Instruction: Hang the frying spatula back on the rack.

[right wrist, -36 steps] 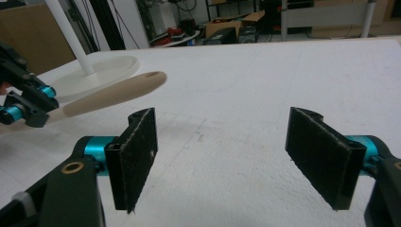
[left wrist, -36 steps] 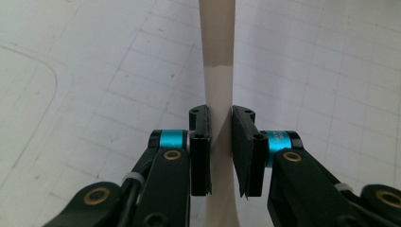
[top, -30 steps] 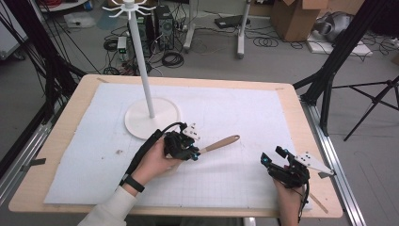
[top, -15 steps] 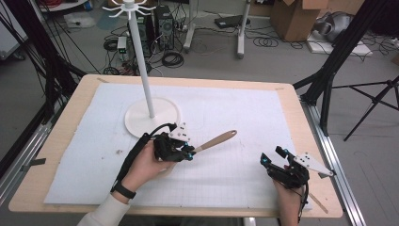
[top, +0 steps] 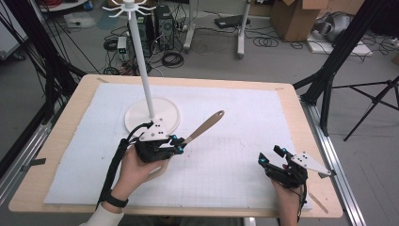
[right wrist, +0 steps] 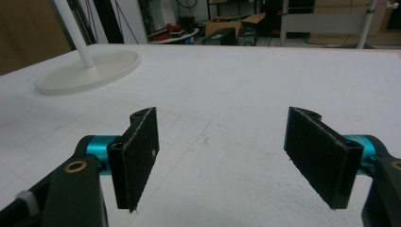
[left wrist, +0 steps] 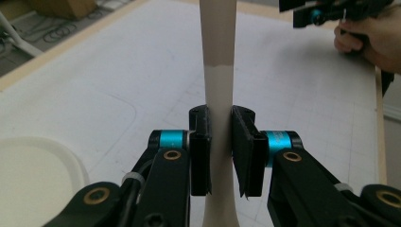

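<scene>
Left gripper (top: pixel 175 145) is clamping hard on the utensil (top: pixel 203 128), a beige spoon or spatula w/ a wooden handle; pads (left wrist: pixel 201 142) are pressing both sides of its narrow neck in the left gripper view. Handle end is pointing up and away toward the table's right-rear, and the other end is hiding under the hand, so can't tell which kind it is. Whole thing is riding off the mat, just in front of the stand base (top: pixel 164 106).

Right gripper (top: pixel 272 156) is sitting low near the front right corner, jaws gaping wide w/ nothing between them, pads (right wrist: pixel 137 156) hovering over bare white mat (top: pixel 244 117).

Risks, as a guess: the grip is sitting on a slim, smooth section, so the long handle could be pivoting or sliding if the hand swings fast. Also the pole (top: pixel 141 66) is standing right beside the lifted handle; swinging left or rearward could be knocking it, and the hooks at the stand top (top: pixel 128 7) are looking small, so hanging the utensil would need careful aiming.

Room: mat centre and right-rear are lying wide open for moving. Table edge (top: pixel 188 81) at the rear is well apart from both hands; right hand is working close to the front right edge, little margin there.
</scene>
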Available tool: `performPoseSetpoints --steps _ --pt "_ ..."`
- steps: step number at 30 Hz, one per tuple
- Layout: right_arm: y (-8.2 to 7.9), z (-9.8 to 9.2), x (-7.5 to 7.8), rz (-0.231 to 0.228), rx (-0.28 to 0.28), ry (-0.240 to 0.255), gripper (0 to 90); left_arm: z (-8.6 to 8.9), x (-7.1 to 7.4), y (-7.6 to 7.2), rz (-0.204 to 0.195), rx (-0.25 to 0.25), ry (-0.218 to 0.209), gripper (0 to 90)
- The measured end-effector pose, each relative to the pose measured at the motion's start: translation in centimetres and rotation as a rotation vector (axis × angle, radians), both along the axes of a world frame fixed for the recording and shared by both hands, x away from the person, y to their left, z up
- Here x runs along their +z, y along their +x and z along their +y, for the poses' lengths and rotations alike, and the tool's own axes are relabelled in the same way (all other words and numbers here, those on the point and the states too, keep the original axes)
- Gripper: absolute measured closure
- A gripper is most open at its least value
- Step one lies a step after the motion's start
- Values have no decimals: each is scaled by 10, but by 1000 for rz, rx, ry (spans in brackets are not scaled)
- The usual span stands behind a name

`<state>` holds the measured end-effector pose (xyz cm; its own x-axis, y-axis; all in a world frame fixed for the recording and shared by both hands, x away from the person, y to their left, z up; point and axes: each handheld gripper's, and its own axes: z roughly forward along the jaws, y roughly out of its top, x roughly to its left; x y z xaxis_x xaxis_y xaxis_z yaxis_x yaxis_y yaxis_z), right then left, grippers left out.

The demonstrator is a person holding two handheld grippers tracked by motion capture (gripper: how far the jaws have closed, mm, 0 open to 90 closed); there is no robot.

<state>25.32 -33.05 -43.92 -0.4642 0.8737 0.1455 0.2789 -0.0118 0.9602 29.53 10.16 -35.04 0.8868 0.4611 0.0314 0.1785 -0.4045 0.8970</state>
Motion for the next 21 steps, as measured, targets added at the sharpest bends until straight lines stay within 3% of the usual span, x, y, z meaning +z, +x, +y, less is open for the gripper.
performPoseSetpoints --steps 12,17,21 --pt "-2 23 24 -46 71 3 257 19 9 -21 -108 90 -230 776" --pt "-2 38 38 -63 117 29 257 20 9 -28 -141 117 -284 776" --pt "-4 51 51 -81 160 72 257 19 9 -31 -146 118 -298 776"
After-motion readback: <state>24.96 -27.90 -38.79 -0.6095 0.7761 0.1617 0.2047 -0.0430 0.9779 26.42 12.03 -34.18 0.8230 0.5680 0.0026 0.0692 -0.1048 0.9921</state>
